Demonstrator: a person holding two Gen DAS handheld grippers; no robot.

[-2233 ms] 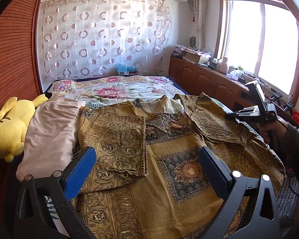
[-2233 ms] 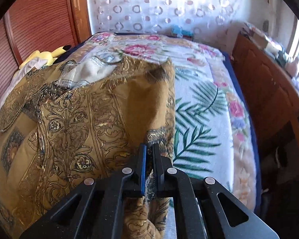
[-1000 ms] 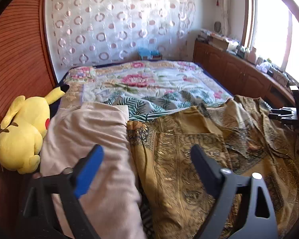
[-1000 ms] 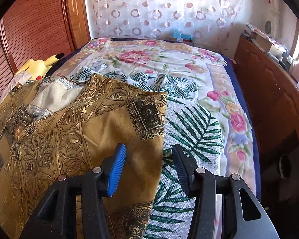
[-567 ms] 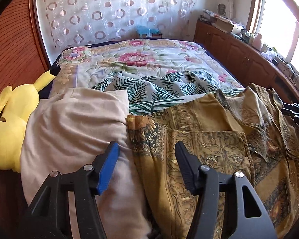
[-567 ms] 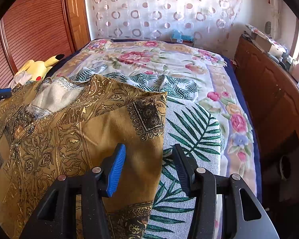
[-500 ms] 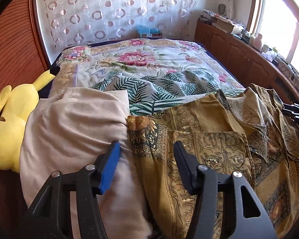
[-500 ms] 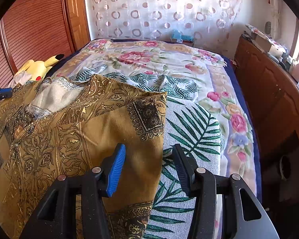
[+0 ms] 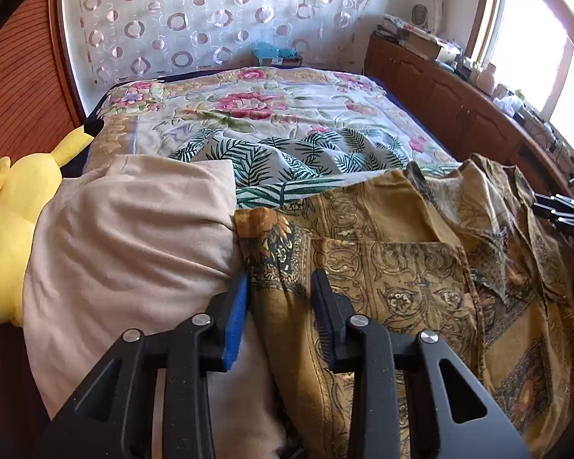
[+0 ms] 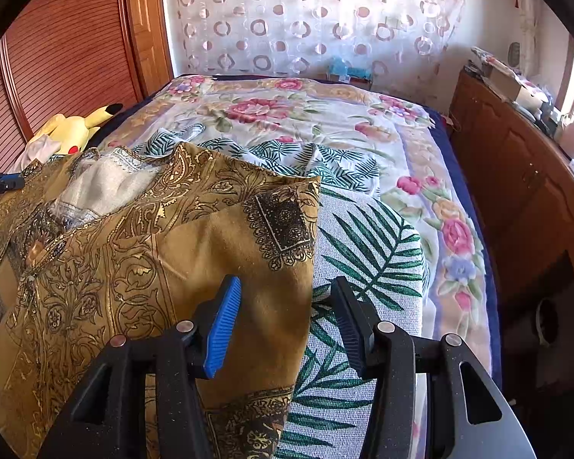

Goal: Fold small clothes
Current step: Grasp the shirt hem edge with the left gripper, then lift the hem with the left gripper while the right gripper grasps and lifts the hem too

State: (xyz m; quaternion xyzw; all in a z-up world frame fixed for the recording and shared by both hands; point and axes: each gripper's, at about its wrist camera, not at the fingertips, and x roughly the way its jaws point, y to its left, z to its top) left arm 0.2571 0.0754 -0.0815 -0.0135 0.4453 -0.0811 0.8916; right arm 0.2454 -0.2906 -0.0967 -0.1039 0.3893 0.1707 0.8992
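The mustard-gold garment with a dark ornamental print point(image 9: 394, 287) lies spread over the near part of the bed, one panel of it already turned in on the left side, and the step in hand seems to be the taking of its left edge for a further fold; the left gripper point(image 9: 279, 306) points down at that edge, its fingers point(image 9: 235, 317) are closing with the cloth border between them, but the pads do not yet seem to press on it; the right gripper point(image 10: 283, 317) hangs over the opposite edge of the same garment, its fingers point(image 10: 222, 329) stand apart and hold nothing, the blue one over the gold cloth and the black one over the leaf print beside it. I judge that the next move calls for a firm pinch of the left border, without catching the beige pillow-like cloth point(image 9: 126, 237) that touches it, and then a lift across toward the middle; the right side would need its own grasp. The bed point(image 10: 459, 237) carries a quilt with pink flowers, and on it a white sheet with green palm leaves point(image 10: 367, 252) under the garment; a yellow plush toy point(image 9: 11, 229) lies at the left by the reddish wooden wall; behind is a white curtain with circles point(image 10: 306, 19), and on the right a brown wooden cabinet point(image 10: 524, 191) under a bright window.
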